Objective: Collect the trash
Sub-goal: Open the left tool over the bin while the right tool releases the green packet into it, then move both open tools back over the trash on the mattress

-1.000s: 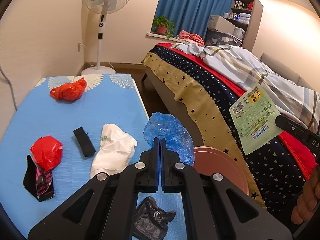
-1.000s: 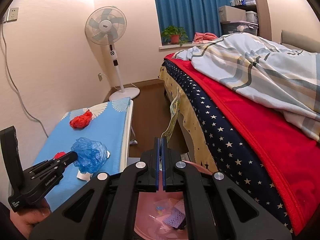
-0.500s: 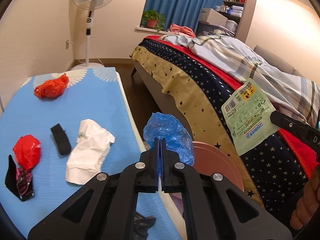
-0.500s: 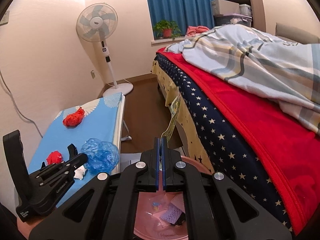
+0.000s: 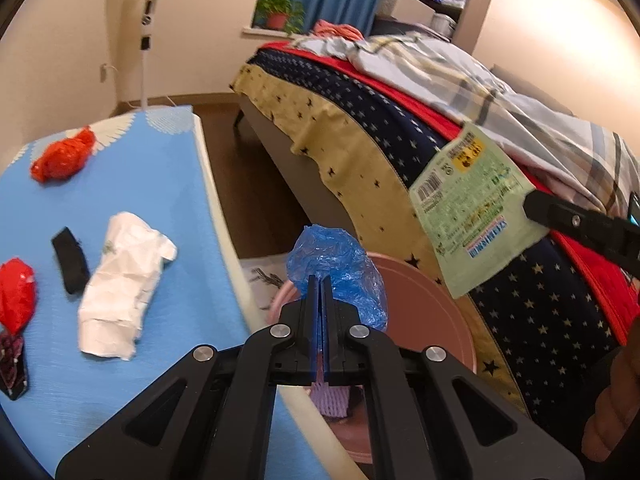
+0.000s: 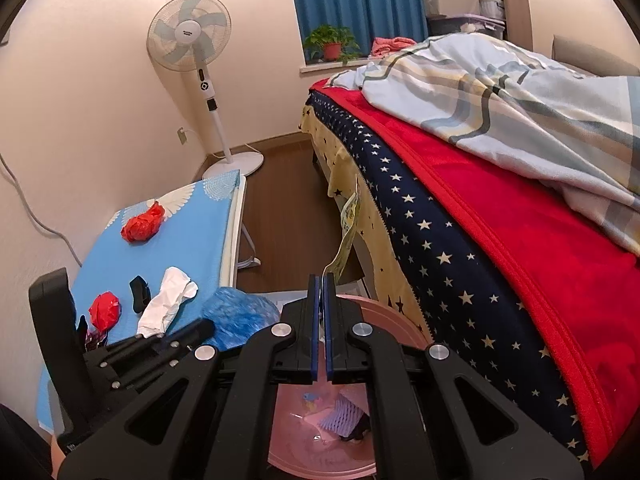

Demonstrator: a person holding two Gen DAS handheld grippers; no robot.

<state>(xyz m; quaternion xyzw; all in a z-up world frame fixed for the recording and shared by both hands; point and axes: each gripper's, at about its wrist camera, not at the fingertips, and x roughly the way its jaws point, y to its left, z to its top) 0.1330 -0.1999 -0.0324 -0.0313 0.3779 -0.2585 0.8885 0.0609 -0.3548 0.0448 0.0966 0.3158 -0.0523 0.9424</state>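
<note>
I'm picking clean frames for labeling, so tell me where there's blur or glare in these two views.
Left wrist view: the green packet and plaid duvet are motion-smeared, with warm glare on the upper right wall. Right wrist view: mostly sharp, but the blue bag in the left claw is smeared.

Basin (image 5: 424, 308) sits on the floor between table (image 5: 168, 184) on the left and bed (image 5: 360, 128) on the right. On the table: two crumpled bags (image 5: 64, 154), strap (image 5: 71, 255), paper wad (image 5: 124, 280). Fan (image 6: 190, 36) stands behind the table; basin holds scraps (image 6: 344, 416), probably netting.
</note>
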